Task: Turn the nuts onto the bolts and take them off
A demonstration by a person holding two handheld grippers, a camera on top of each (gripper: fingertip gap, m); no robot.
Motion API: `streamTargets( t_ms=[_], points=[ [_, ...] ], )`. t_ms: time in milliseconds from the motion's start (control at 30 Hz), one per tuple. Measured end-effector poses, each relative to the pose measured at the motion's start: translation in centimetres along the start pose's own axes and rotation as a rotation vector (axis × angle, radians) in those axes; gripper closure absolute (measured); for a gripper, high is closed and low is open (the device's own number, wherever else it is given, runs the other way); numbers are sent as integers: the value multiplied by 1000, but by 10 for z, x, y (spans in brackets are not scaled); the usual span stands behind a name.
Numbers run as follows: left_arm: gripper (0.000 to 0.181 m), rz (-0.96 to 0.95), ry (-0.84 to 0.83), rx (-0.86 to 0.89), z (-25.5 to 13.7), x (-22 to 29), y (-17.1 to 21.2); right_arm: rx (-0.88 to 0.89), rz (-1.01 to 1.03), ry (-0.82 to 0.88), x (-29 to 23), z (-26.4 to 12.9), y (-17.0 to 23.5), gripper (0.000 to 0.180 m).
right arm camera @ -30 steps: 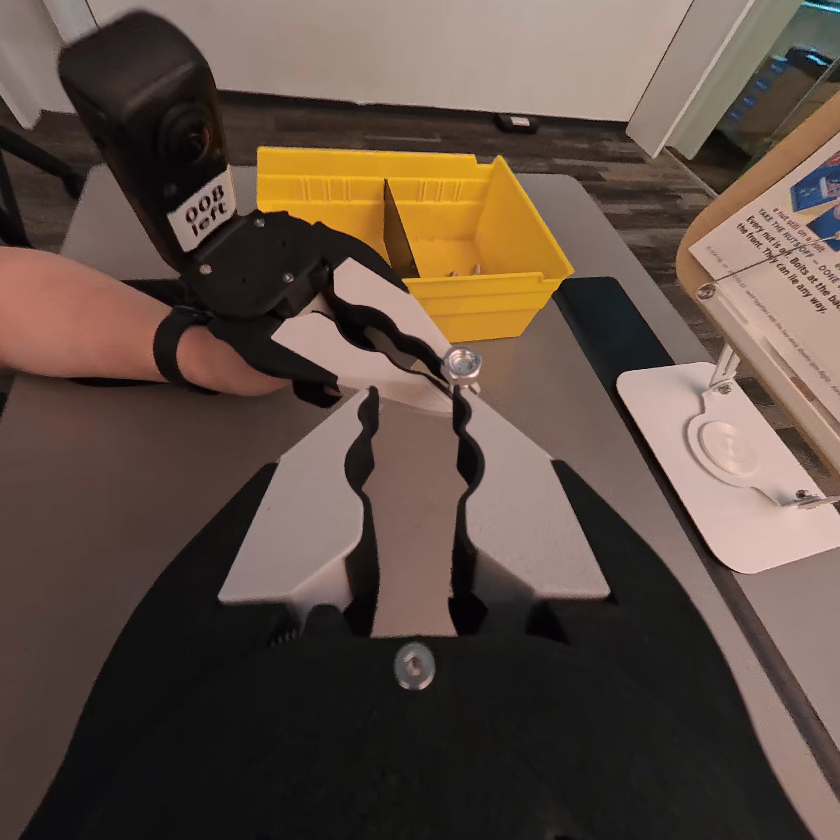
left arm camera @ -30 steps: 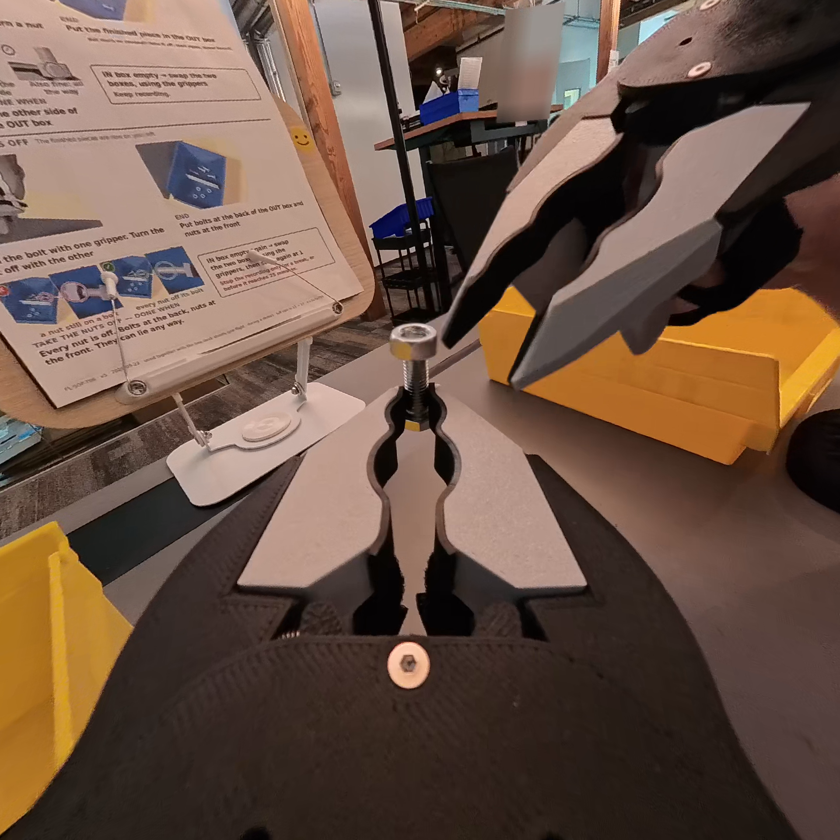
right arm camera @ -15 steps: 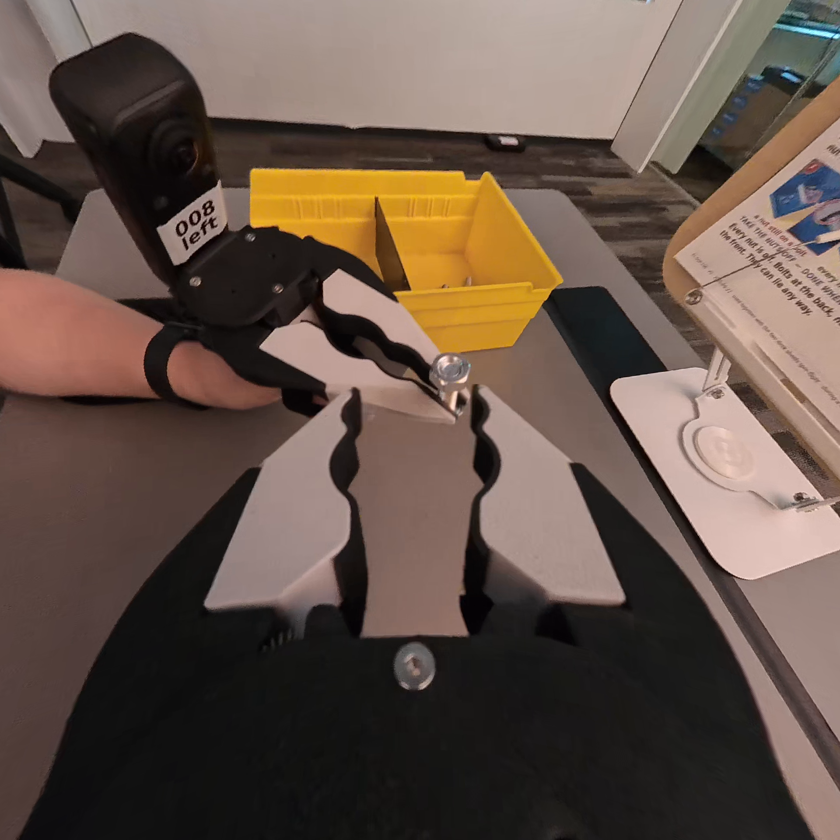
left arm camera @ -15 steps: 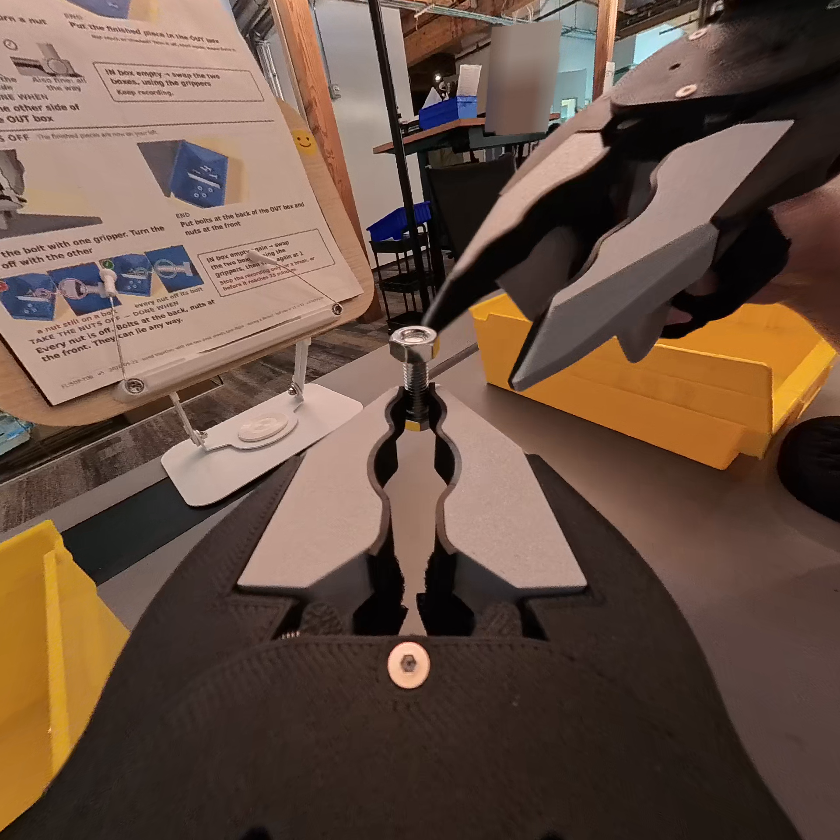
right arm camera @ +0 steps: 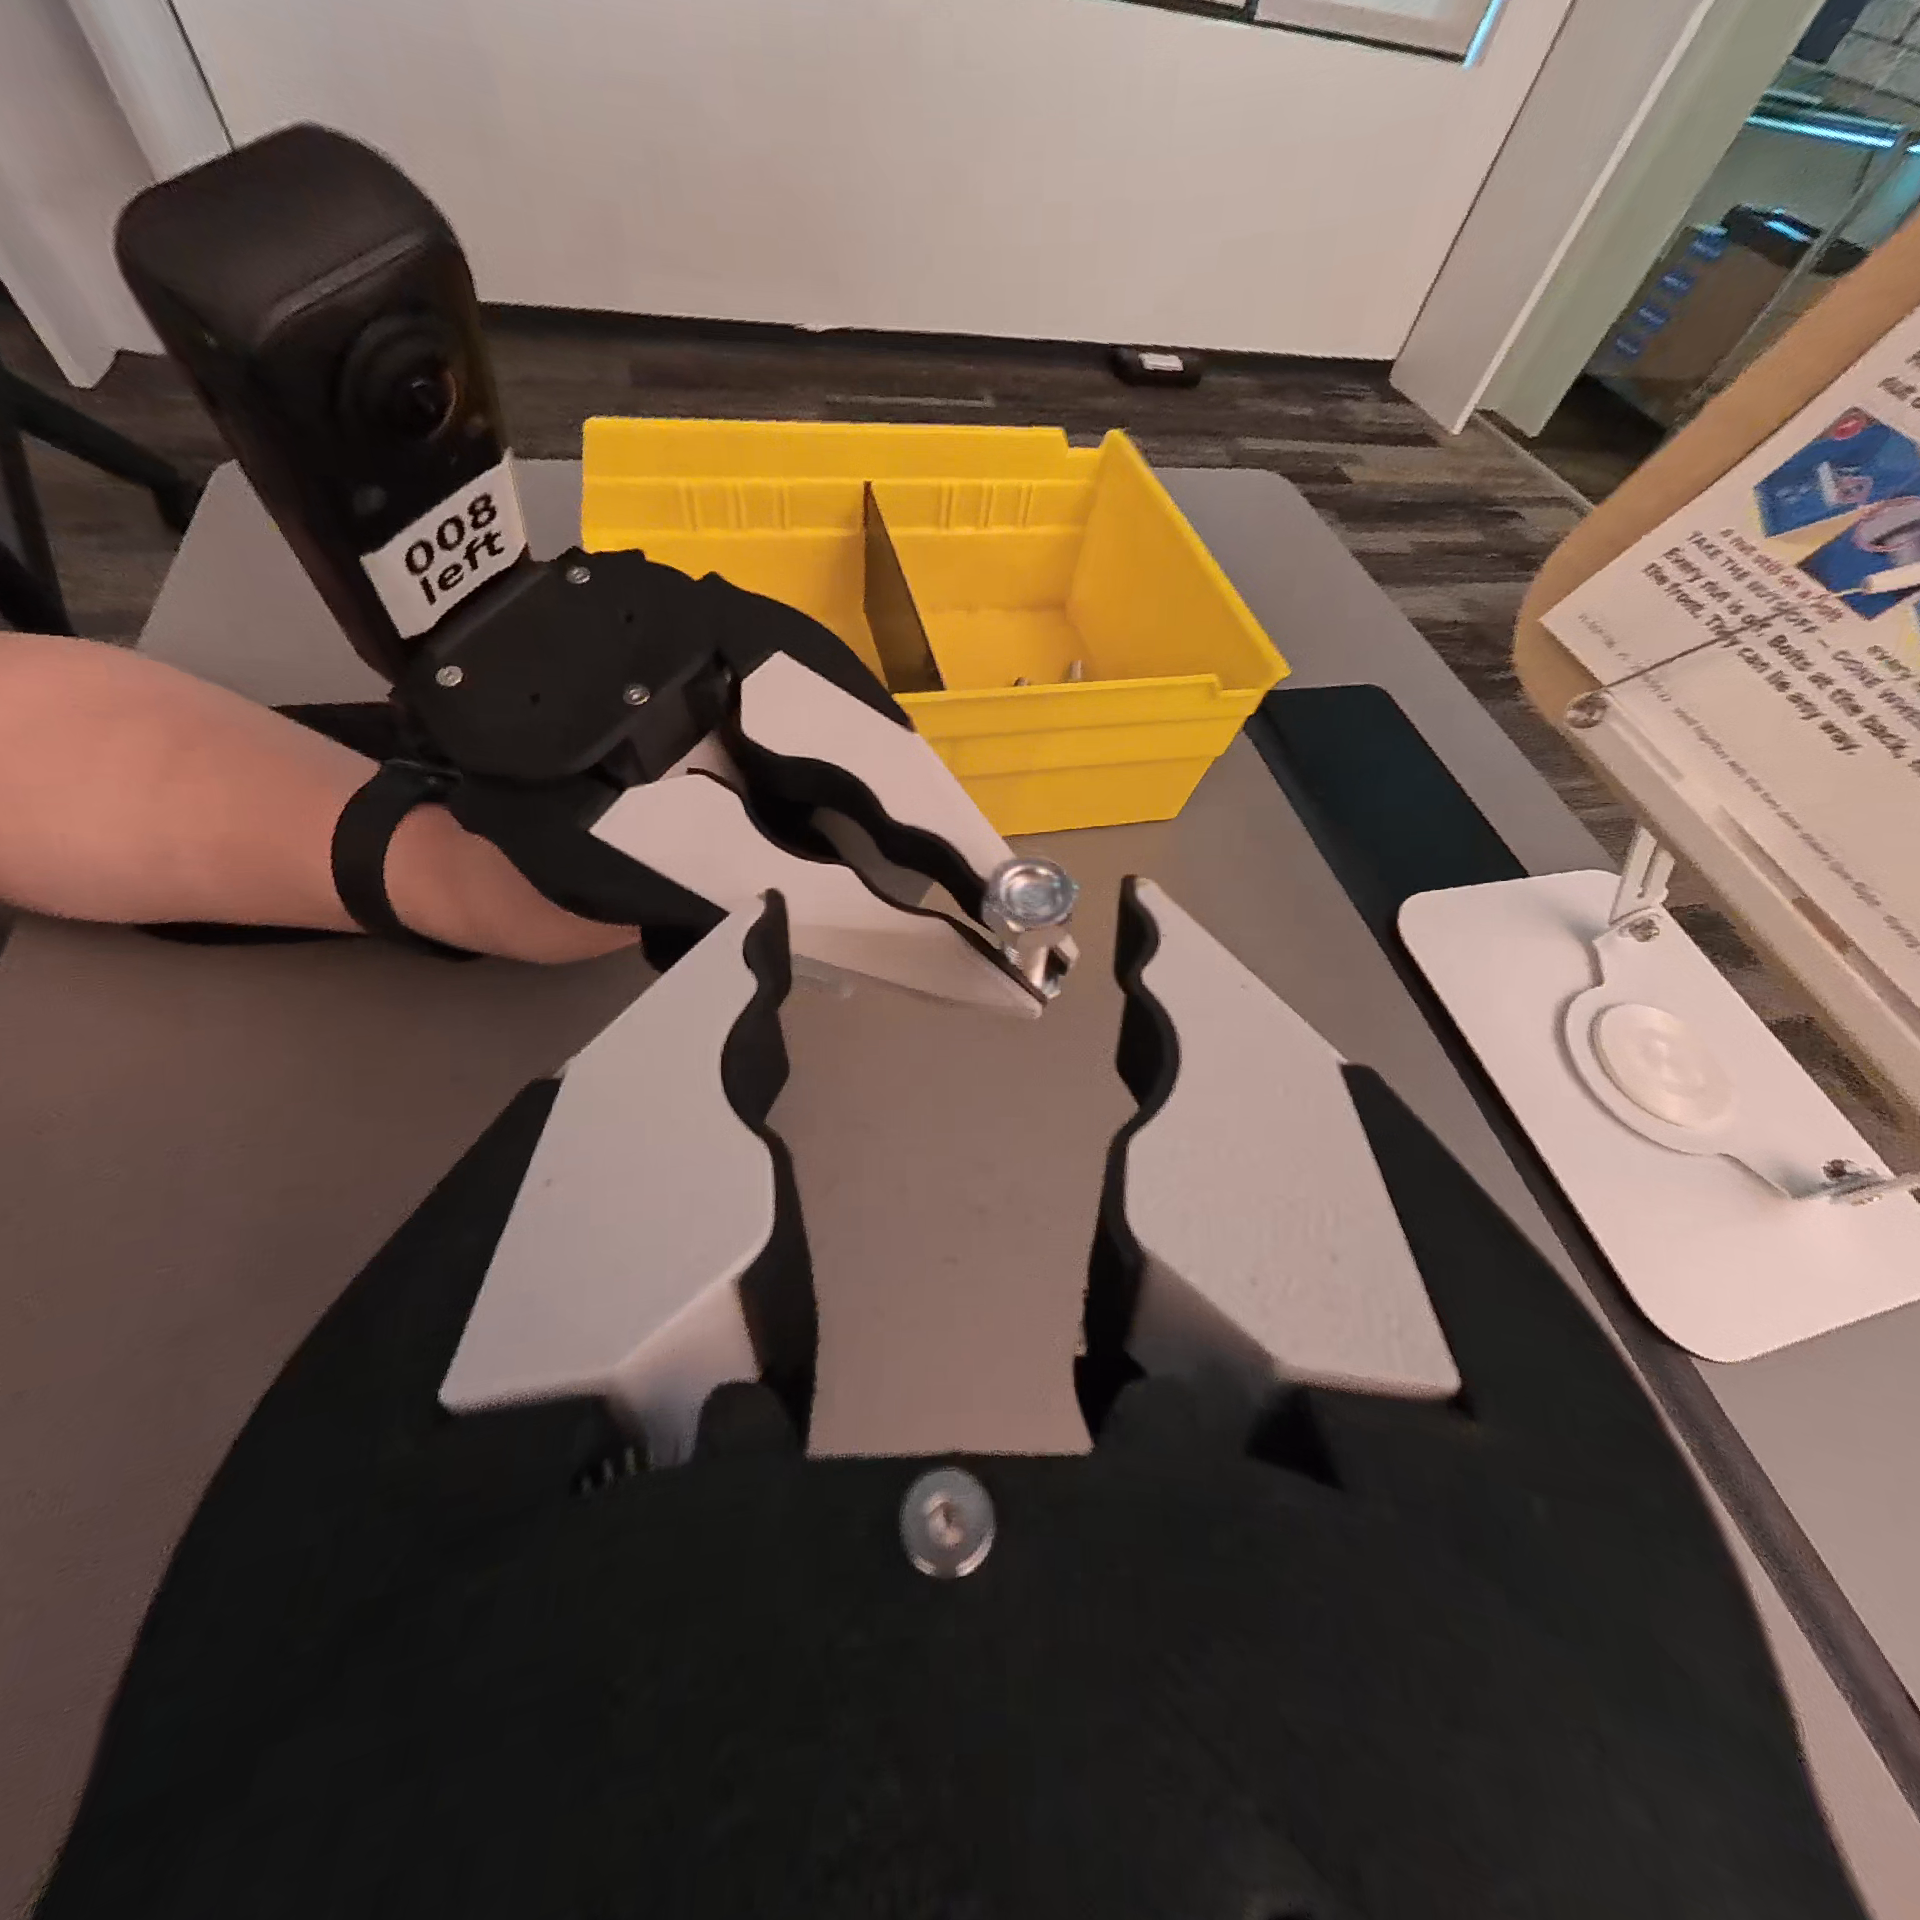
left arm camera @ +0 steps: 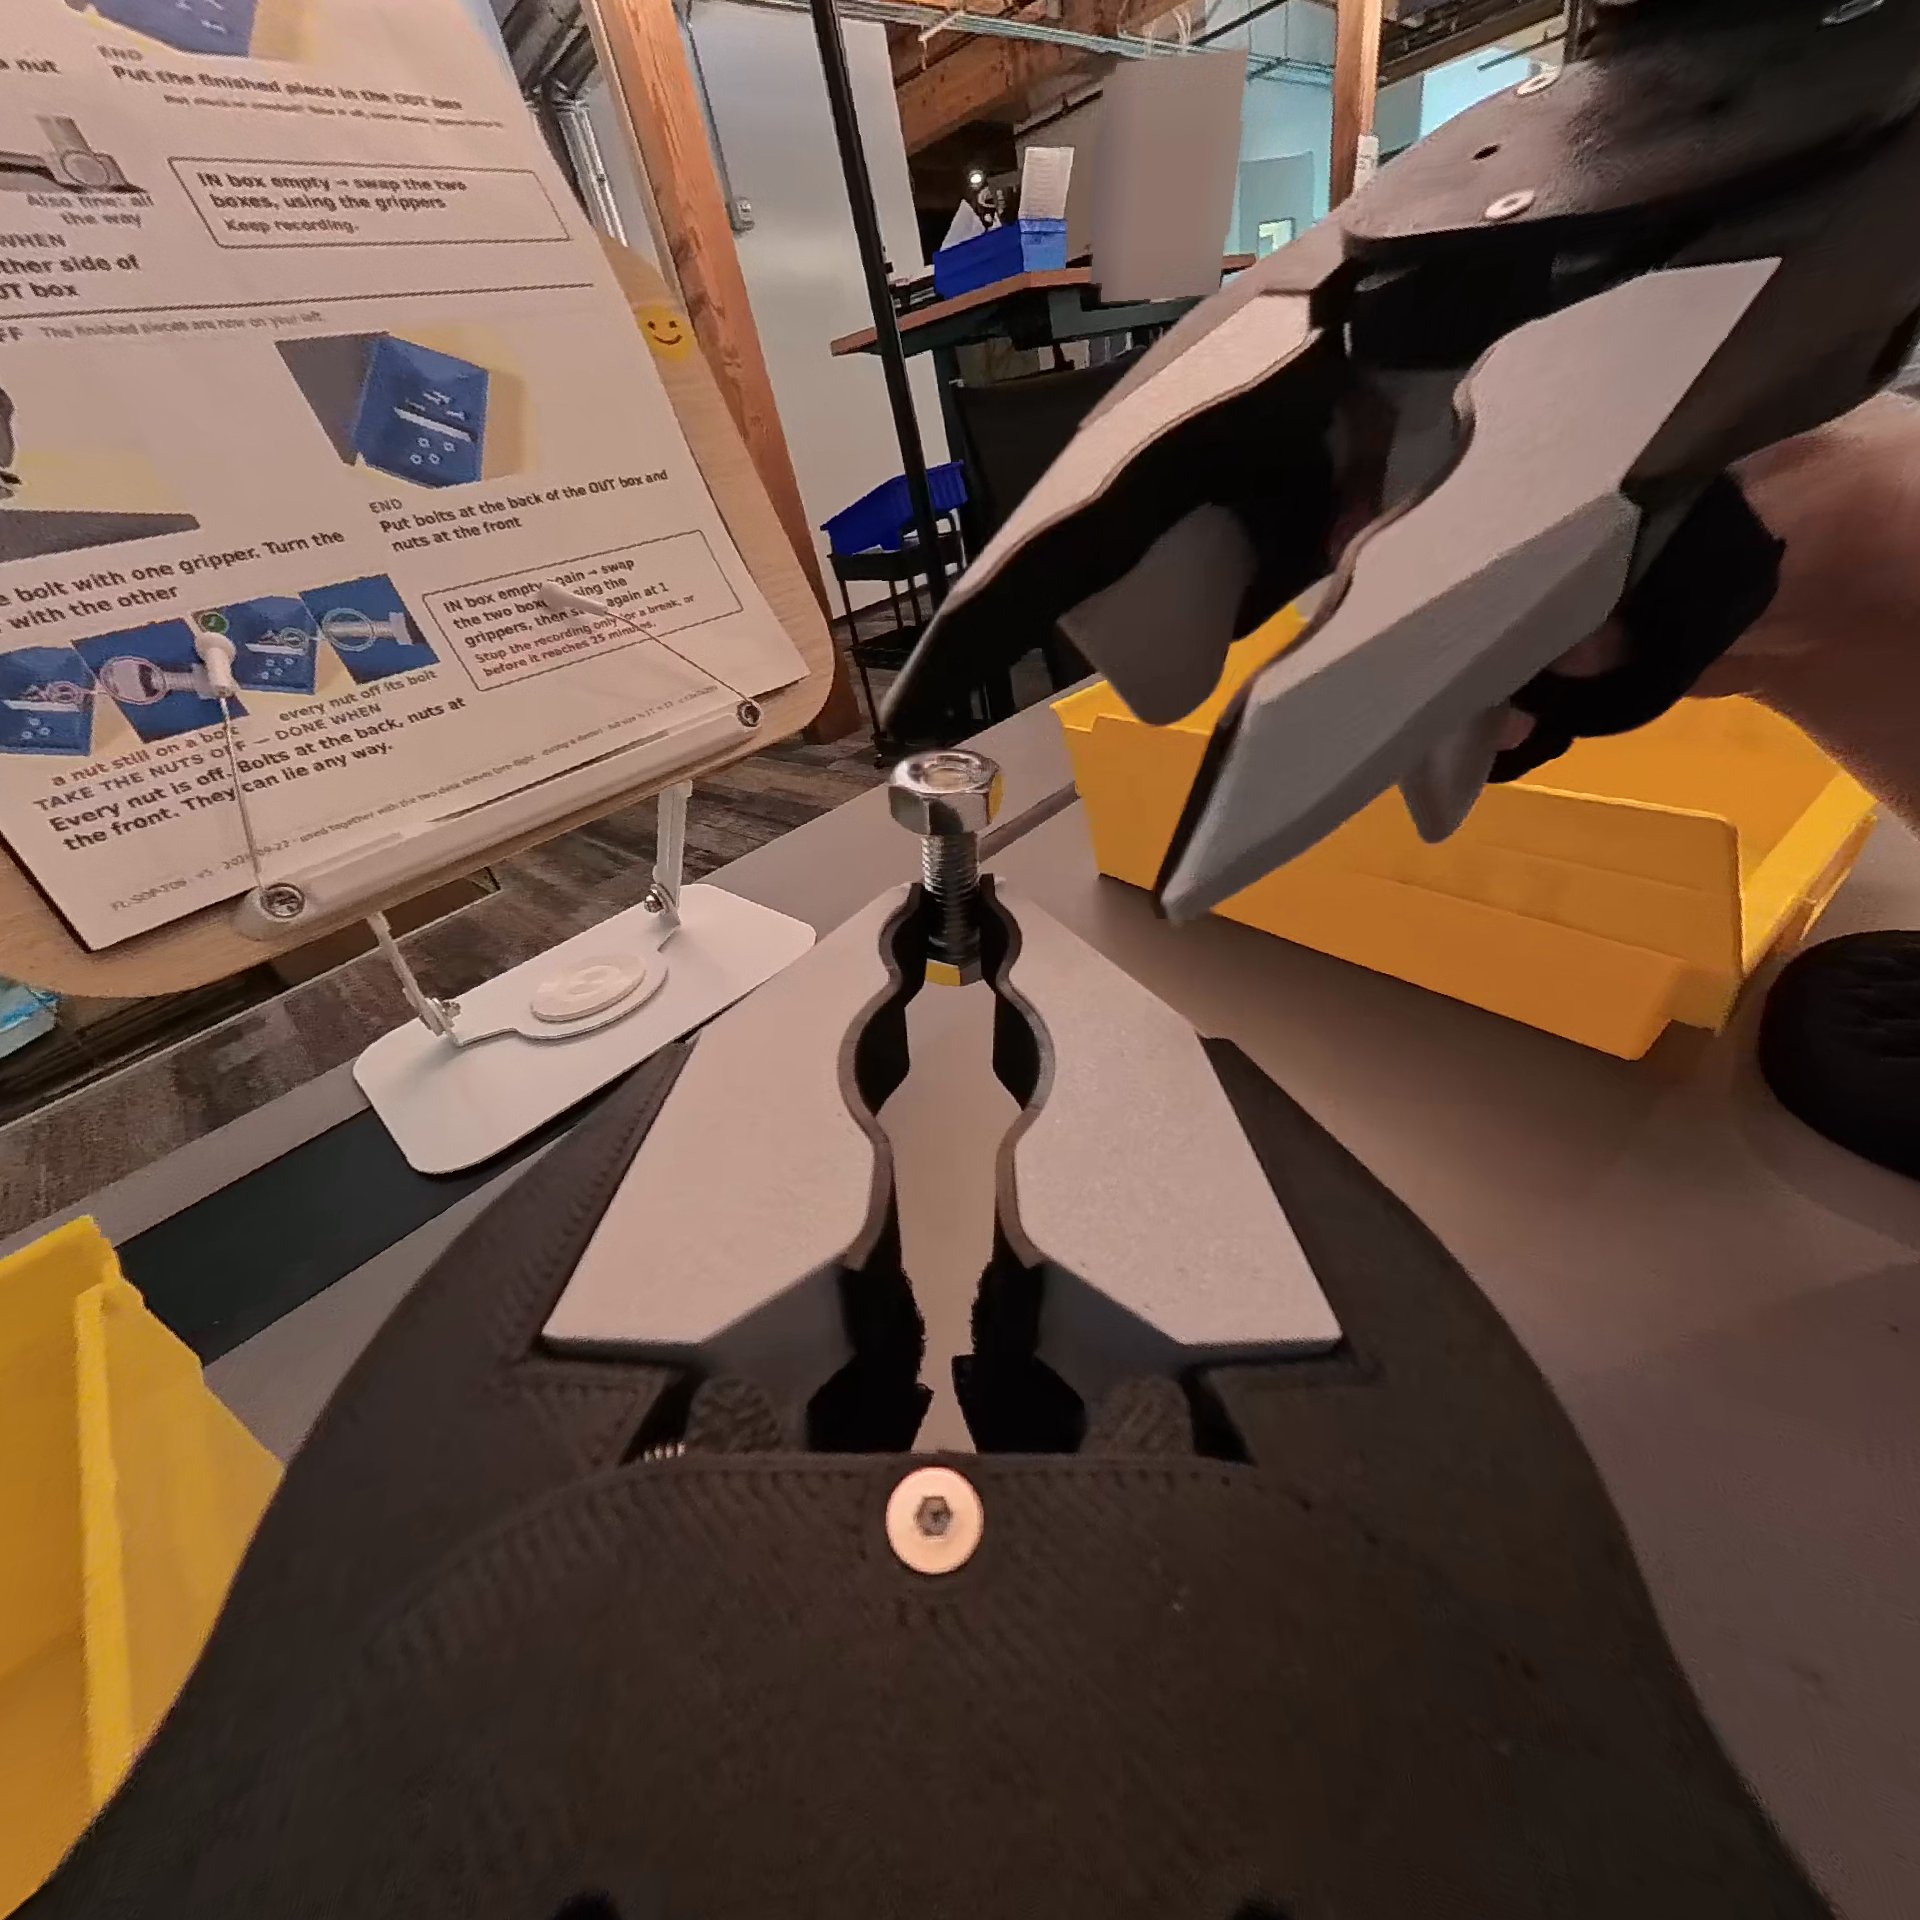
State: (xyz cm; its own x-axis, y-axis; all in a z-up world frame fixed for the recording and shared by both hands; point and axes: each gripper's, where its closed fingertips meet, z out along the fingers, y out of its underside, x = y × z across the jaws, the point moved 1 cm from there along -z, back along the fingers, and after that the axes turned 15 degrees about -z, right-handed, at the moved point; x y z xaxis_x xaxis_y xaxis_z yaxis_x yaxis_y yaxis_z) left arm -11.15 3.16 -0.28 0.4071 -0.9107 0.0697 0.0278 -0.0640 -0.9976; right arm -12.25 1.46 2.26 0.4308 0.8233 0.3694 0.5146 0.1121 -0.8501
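My left gripper (left arm camera: 948, 940) is shut on the lower end of a steel bolt (left arm camera: 948, 883) and holds it upright above the grey table (left arm camera: 1455, 1299). A hex nut (left arm camera: 945, 790) sits at the bolt's top end. My right gripper (left arm camera: 1039, 810) is open and empty, coming in from the upper right with its fingertips on either side of the nut and not touching it. In the right wrist view the nut (right arm camera: 1032, 896) lies between my right gripper's (right arm camera: 951, 914) spread fingers, just beyond the tips, held by the left gripper (right arm camera: 1023, 961).
A yellow bin (left arm camera: 1455, 935) stands right of the bolt. Another yellow bin with a divider (right arm camera: 1039, 769) holds a few parts at the far side. An instruction board (left arm camera: 312, 468) on a white stand base (left arm camera: 582, 1018) stands at the table edge. A black round object (left arm camera: 1849, 1049) lies at right. Both grippers' tips are close together, under 4 cm apart.
My right gripper has opened wider and shifted so that the nut now lies between its fingertips. The left gripper and the bolt have stayed still.
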Motion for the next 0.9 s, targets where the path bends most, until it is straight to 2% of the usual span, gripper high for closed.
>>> streamTargets(
  t_ms=[100, 267, 333, 400, 533, 600, 633, 667, 733, 833, 900],
  points=[
    [174, 8, 6, -2, 0, 2, 0, -29, -25, -22, -6, 3, 3, 121],
    [173, 7, 2, 1, 0, 2, -1, -31, 33, -32, 0, -10, 4, 146],
    [174, 2, 2, 4, 0, 1, -1, 9, 51, -20, 4, -12, -1, 142],
    [173, 1, 5, 3, 0, 1, -1, 22, 42, -17, 2, -8, -4, 127],
    [173, 8, 10, 3, 0, 3, -1, -35, -23, -22, -5, -3, 1, 128],
    [174, 2, 9, -2, 0, 3, 0, -74, -16, -22, -3, -8, 6, 141],
    [173, -2, 6, -1, 0, 2, 0, -74, -4, -45, -4, -11, 7, 153],
    [174, -7, 8, 2, 0, 2, 0, -60, 17, -51, -4, -13, 5, 154],
    [174, -13, 12, 9, 0, 2, -2, -23, 36, -30, 1, -14, 1, 151],
    [173, -7, 15, 7, 0, 3, -2, -24, -8, 1, 1, -7, 1, 129],
    [173, -2, 16, 5, 0, 4, -1, -64, -33, -23, -5, -3, 6, 129]
  ],
)
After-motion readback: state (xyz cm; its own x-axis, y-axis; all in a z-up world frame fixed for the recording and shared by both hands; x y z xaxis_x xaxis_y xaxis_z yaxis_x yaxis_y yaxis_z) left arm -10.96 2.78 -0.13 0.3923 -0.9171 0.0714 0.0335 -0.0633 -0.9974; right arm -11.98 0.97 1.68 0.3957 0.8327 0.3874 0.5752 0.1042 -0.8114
